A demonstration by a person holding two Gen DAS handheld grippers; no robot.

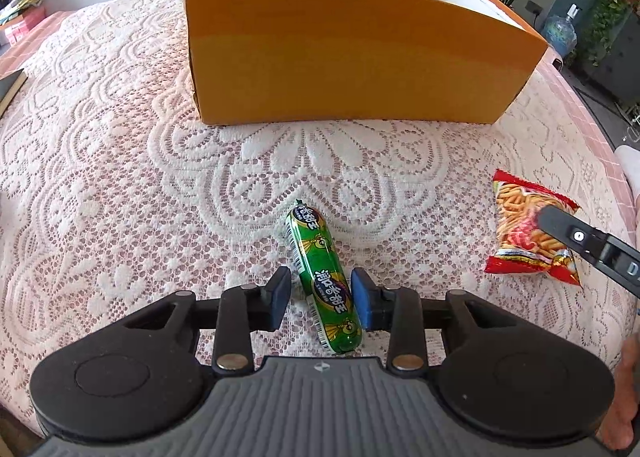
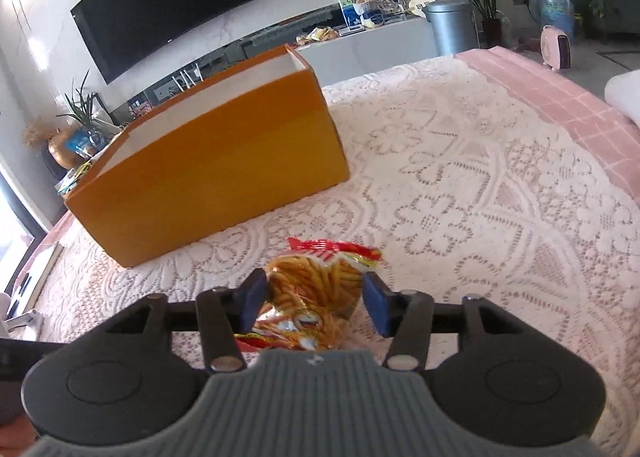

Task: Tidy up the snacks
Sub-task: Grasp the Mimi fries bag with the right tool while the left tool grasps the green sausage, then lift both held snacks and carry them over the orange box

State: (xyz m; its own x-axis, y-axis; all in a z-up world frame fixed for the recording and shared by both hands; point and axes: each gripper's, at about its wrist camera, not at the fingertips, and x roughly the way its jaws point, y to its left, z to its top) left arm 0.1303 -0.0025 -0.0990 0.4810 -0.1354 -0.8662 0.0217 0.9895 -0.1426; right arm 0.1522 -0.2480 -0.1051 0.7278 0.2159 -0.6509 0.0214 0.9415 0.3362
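A green sausage stick (image 1: 320, 269) lies on the lace tablecloth between the blue pads of my left gripper (image 1: 320, 297). The right pad sits against it and the left pad stands a little off, so the jaws are open. To the right lies a red bag of fried sticks (image 1: 520, 233), with one finger of the right gripper (image 1: 576, 237) over it. In the right wrist view the same bag (image 2: 316, 281) lies on the cloth between the pads of my right gripper (image 2: 314, 301), which is open around it. An open orange box (image 1: 340, 69) (image 2: 224, 177) stands behind both snacks; its inside is hidden.
White lace cloth (image 1: 120, 177) covers a pink checked table whose edge runs along the right (image 2: 580, 113). A dark flat object (image 1: 10, 89) lies at the left edge. A hand (image 1: 624, 397) shows at the lower right. A TV, plants and a cabinet stand beyond the table.
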